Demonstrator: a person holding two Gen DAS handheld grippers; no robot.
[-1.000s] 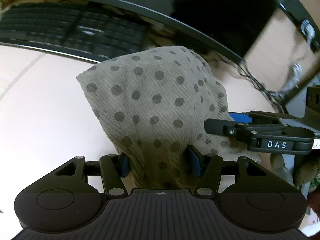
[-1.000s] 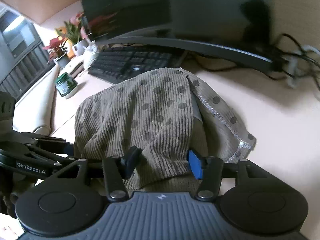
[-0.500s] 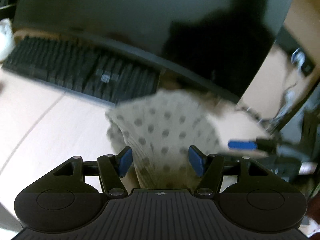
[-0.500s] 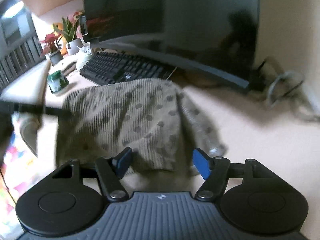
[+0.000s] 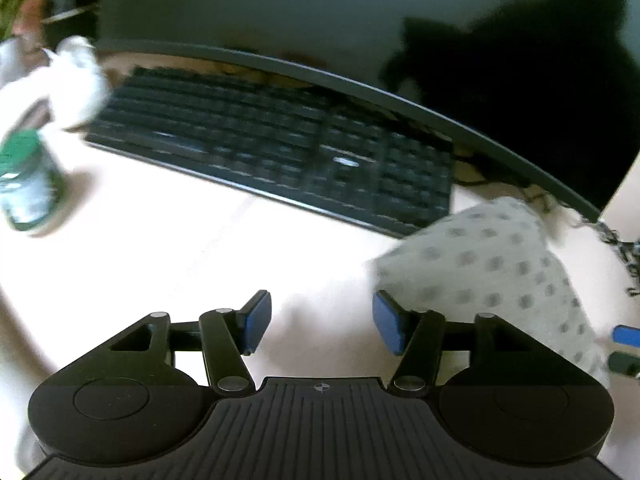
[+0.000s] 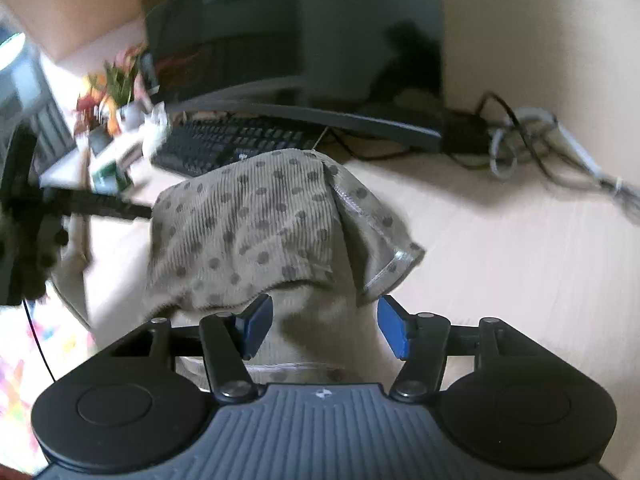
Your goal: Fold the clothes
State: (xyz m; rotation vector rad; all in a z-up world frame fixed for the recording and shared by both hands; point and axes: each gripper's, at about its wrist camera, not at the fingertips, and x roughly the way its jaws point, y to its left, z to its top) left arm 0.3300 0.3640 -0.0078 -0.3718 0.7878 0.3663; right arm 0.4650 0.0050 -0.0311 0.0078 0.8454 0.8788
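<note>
At the bottom of its view, the left hand-held gripper [image 5: 320,322] has its jaws closing over bare worktop [image 5: 208,248], nothing between them; the right hand-held gripper [image 6: 324,326] stands apart, unclamped. The dotted garment [image 6: 256,232] lies folded mid-frame, before the keyboard [image 5: 272,152] and monitor [image 5: 320,20].

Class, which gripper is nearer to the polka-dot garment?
Right. The right gripper sits directly at the polka-dot garment, jaws open; the left gripper is off to its side over bare desk.

Left gripper [image 5: 322,324] jaws closing, now off the dotted garment [image 5: 500,264]; right gripper [image 6: 324,326] backed off it too
</note>
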